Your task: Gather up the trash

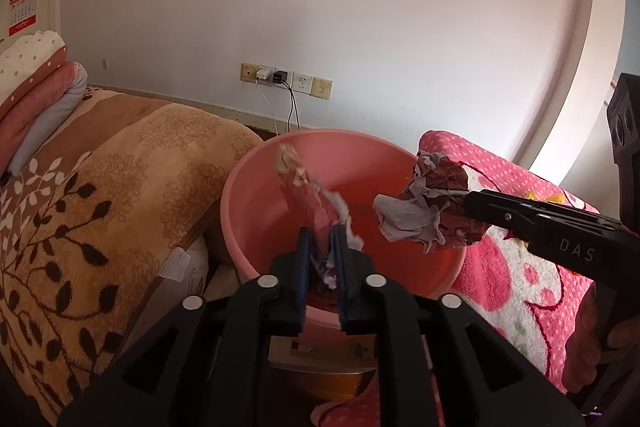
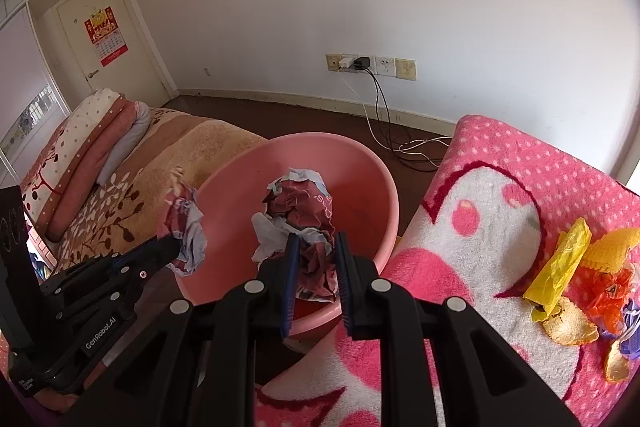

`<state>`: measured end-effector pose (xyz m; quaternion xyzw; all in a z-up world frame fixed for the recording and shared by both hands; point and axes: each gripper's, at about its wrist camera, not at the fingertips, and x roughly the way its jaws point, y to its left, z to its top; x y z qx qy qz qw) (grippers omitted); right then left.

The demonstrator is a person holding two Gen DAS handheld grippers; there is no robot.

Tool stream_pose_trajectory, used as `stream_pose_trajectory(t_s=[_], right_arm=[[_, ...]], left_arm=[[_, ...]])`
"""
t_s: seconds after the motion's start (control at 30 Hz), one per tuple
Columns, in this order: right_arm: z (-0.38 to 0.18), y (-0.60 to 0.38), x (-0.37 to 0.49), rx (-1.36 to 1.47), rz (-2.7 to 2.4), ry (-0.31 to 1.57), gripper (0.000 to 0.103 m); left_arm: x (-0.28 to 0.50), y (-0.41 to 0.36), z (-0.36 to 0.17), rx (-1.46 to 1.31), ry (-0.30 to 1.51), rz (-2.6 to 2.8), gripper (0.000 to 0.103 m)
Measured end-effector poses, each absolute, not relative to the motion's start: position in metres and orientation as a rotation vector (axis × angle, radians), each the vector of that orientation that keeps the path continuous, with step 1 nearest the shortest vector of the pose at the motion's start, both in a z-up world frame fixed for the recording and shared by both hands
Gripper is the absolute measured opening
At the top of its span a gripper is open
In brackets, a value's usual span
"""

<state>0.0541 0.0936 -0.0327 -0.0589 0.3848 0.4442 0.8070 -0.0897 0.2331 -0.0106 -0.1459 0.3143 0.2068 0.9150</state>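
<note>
A pink plastic basin [image 1: 256, 203] [image 2: 360, 187] stands on the floor between two blanket-covered beds. My left gripper [image 1: 320, 239] is shut on a crumpled pink and white wrapper [image 1: 308, 195] and holds it over the basin; it also shows in the right wrist view [image 2: 186, 227]. My right gripper [image 2: 314, 247] is shut on a crumpled dark red and white paper ball [image 2: 300, 215], held above the basin's right side; the ball also shows in the left wrist view [image 1: 428, 207].
More trash lies on the pink blanket [image 2: 480, 195] at right: a yellow plastic bag [image 2: 560, 263], orange scraps [image 2: 608, 291], peel pieces [image 2: 568, 323]. A brown floral blanket [image 1: 100, 195] covers the left bed. Charger cables [image 2: 384, 123] trail on the floor behind the basin.
</note>
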Motion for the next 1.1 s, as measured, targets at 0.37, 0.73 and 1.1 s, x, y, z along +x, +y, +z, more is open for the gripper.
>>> stream_pose_trajectory(t_s=[0.37, 0.73, 1.1], right_arm=[[-0.034, 0.096, 0.052, -0.125, 0.972, 0.821, 0.036], [-0.033, 0.077, 0.048, -0.097, 0.968, 0.806, 0.048], [-0.034, 0.022, 0.051, -0.075, 0.894, 0.783, 0.048]], left_arm=[[-0.093, 0.236, -0.008, -0.332, 0.628, 0.406, 0.039], [-0.088, 0.226, -0.006, -0.349, 0.627, 0.369, 0.039], [-0.077, 0.197, 0.0, -0.269, 0.627, 0.341, 0.039]])
